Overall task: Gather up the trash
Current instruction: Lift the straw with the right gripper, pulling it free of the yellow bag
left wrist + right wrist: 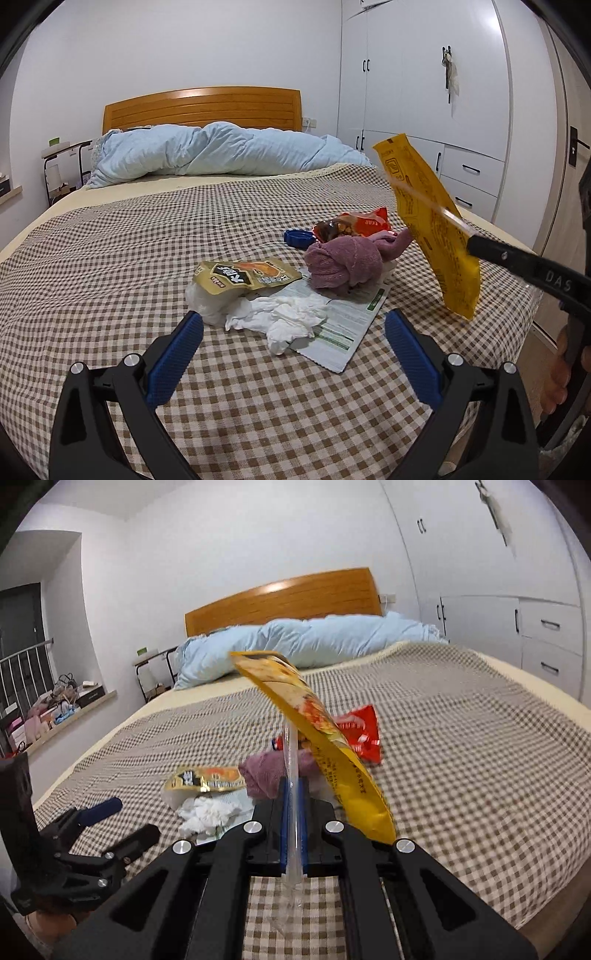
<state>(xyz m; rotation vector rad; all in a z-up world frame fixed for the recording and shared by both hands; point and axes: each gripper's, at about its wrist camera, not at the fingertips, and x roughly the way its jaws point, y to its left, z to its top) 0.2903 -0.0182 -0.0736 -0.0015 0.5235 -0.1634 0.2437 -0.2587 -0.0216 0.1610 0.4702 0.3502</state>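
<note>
Right gripper point(293, 794) fingers clamped on yellow wrapper point(432, 225) above bed edge point(532, 291); left gripper point(293, 325) agape, empty.

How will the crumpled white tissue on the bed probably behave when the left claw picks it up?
The crumpled white tissue looks soft and very light, so it should squash flat between the pads. Its loose, spread folds suggest part may hang down or tear off. It lies partly on the printed paper sheet, which might be dragged along. The left claw is open wide enough.
</note>
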